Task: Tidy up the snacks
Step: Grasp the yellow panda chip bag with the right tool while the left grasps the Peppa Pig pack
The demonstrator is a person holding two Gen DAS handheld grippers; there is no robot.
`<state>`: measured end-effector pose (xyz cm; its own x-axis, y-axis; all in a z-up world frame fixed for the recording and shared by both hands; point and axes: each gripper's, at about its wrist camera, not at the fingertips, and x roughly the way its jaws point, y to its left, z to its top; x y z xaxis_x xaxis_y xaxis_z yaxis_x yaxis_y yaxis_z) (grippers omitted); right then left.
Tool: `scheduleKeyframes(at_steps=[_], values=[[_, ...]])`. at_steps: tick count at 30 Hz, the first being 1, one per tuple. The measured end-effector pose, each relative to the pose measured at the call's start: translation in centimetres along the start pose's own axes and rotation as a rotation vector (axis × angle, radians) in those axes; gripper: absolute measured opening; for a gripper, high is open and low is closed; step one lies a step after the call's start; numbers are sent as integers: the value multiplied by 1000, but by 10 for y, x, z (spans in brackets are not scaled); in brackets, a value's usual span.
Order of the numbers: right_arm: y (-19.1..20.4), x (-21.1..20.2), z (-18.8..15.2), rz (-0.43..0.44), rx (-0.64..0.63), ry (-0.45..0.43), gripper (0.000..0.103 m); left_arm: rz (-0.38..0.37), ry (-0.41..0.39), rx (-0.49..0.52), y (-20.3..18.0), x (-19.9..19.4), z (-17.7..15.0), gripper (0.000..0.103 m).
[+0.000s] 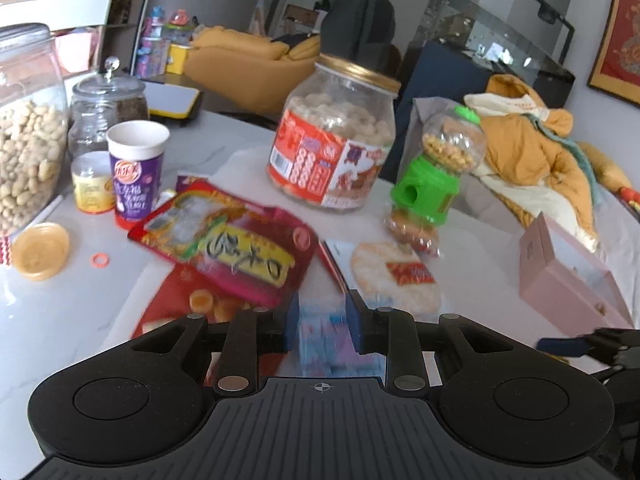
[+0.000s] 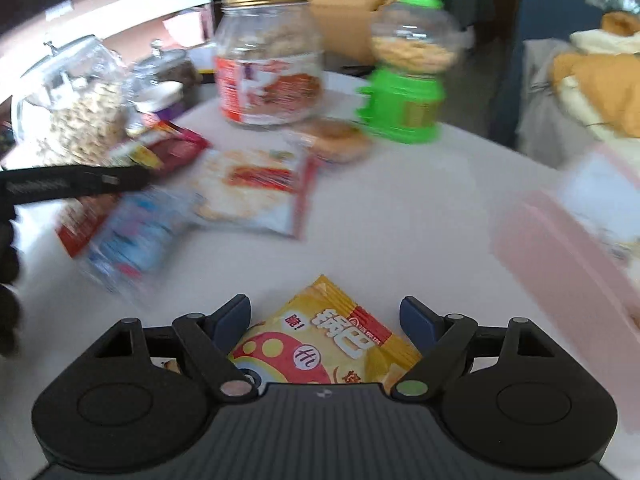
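Observation:
My left gripper (image 1: 323,326) is shut on a blurred blue, white and pink snack packet (image 1: 320,340), with the pads against its sides. The right wrist view shows that same packet (image 2: 136,232) hanging below the left gripper's black finger (image 2: 80,184) at the left. My right gripper (image 2: 324,316) stands open and low over the white table (image 2: 400,220). A yellow snack packet (image 2: 328,348) lies between its spread blue pads, which do not press on it. A rice cracker packet (image 1: 394,276) (image 2: 256,188) and a red snack bag (image 1: 224,248) lie further ahead.
A gold-lidded jar (image 1: 332,140), a green candy dispenser (image 1: 436,164) and a small pastry packet (image 1: 412,232) stand behind. At left are a peanut jar (image 1: 28,152), a purple cup (image 1: 136,172) and a loose gold lid (image 1: 40,250). A pink box (image 1: 572,280) sits at right.

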<state>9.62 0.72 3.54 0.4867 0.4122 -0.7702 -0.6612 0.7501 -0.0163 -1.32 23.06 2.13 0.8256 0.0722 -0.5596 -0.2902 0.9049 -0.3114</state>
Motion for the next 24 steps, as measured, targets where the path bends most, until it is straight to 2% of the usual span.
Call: scheduleKeyframes(at_steps=[4, 7, 9, 13, 16, 19, 22, 23, 24], values=[[-25, -13, -24, -26, 49, -18, 86, 6, 26, 97, -23, 3, -12, 39], [-34, -20, -37, -34, 92, -37, 86, -27, 43, 185, -44, 2, -22, 41], [-35, -27, -47, -63, 94, -57, 86, -72, 52, 234, -58, -3, -32, 43], [-28, -44, -66, -153, 45, -100, 86, -99, 55, 297, -76, -20, -47, 43], [-30, -60, -77, -195, 52, -129, 86, -65, 23, 327, -84, -36, -53, 43], [-39, -74, -86, -178, 121, -156, 86, -79, 65, 356, -93, -41, -60, 43], [-50, -81, -100, -166, 201, -182, 86, -46, 63, 435, -113, -39, -70, 44], [-54, -83, -105, -149, 232, -196, 86, -28, 60, 469, -119, -36, -73, 45], [-58, -85, -107, -135, 257, -206, 86, -10, 60, 507, -127, -34, -76, 51]])
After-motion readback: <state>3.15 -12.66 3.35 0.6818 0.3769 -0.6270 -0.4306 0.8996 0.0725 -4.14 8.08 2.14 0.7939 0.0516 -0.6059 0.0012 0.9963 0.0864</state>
